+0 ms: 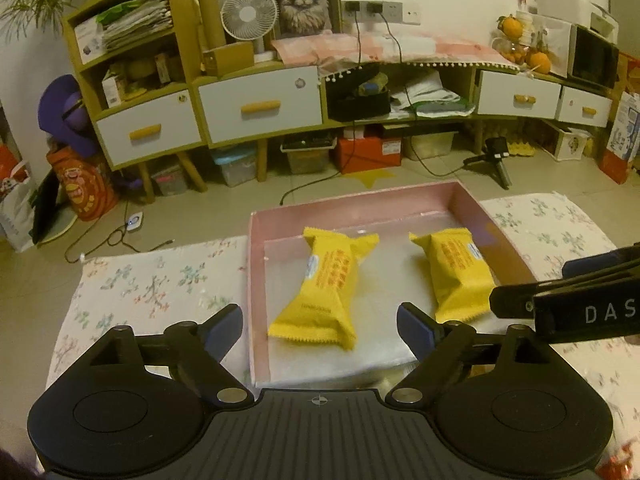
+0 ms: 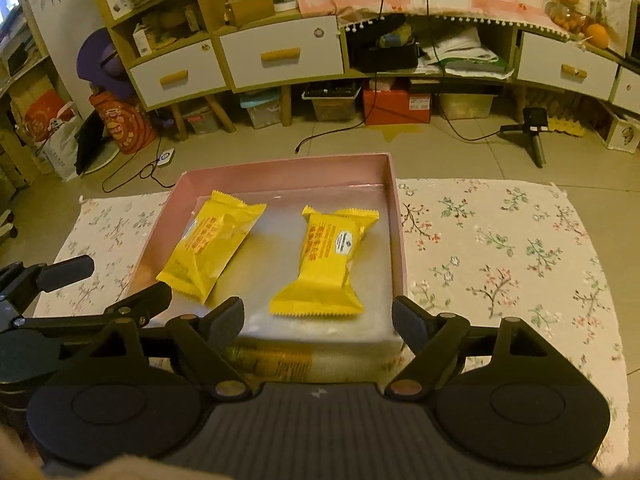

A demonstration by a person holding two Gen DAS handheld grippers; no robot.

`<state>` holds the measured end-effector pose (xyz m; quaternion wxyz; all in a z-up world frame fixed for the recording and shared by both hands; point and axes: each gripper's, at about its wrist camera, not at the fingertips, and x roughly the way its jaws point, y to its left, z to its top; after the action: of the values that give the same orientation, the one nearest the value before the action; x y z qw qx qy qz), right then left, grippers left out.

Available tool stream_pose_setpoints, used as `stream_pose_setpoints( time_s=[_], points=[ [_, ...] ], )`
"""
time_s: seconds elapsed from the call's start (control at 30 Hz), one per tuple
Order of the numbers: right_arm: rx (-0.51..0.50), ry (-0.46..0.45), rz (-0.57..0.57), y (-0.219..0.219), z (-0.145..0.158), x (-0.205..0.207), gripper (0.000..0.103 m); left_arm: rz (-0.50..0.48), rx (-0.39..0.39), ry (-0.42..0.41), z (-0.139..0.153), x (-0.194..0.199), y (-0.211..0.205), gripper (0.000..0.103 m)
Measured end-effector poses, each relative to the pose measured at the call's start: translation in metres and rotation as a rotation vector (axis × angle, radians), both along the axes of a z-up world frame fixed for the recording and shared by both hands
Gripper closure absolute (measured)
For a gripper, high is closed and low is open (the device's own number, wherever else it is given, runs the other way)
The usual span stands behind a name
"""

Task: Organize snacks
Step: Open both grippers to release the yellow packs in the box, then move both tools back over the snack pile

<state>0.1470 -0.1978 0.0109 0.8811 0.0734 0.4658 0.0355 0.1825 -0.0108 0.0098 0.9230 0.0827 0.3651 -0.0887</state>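
Two yellow snack packets lie inside a shallow pink box (image 1: pixel 466 204) (image 2: pixel 280 170) on the flowered cloth. In the left wrist view the left packet (image 1: pixel 322 286) sits just ahead of my open, empty left gripper (image 1: pixel 320 326); the right packet (image 1: pixel 456 276) lies beside it. In the right wrist view the right packet (image 2: pixel 326 262) is just ahead of my open, empty right gripper (image 2: pixel 318 322), and the left packet (image 2: pixel 212 246) lies to its left. Each gripper shows at the edge of the other's view, the right one (image 1: pixel 568 304) and the left one (image 2: pixel 80 292).
The flowered cloth (image 2: pixel 500 248) covers the low table on both sides of the box. Beyond the table edge is tiled floor with cables, a small tripod (image 2: pixel 534 128) and a long cabinet with white drawers (image 1: pixel 260 106) and storage bins beneath.
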Motion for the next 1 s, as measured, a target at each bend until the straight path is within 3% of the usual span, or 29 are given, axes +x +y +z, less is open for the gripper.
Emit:
stream_pose_setpoints(
  time_s=[0.63, 1.0],
  points=[
    [-0.026, 0.008, -0.017, -0.004, 0.004, -0.068, 0.005, -0.001, -0.026, 0.045, 0.013, -0.091, 0.029, 0.006],
    [-0.021, 0.029, -0.015, -0.010, -0.010, -0.100, 0.002, 0.032, -0.024, 0.110, -0.017, -0.125, 0.057, 0.005]
  ],
)
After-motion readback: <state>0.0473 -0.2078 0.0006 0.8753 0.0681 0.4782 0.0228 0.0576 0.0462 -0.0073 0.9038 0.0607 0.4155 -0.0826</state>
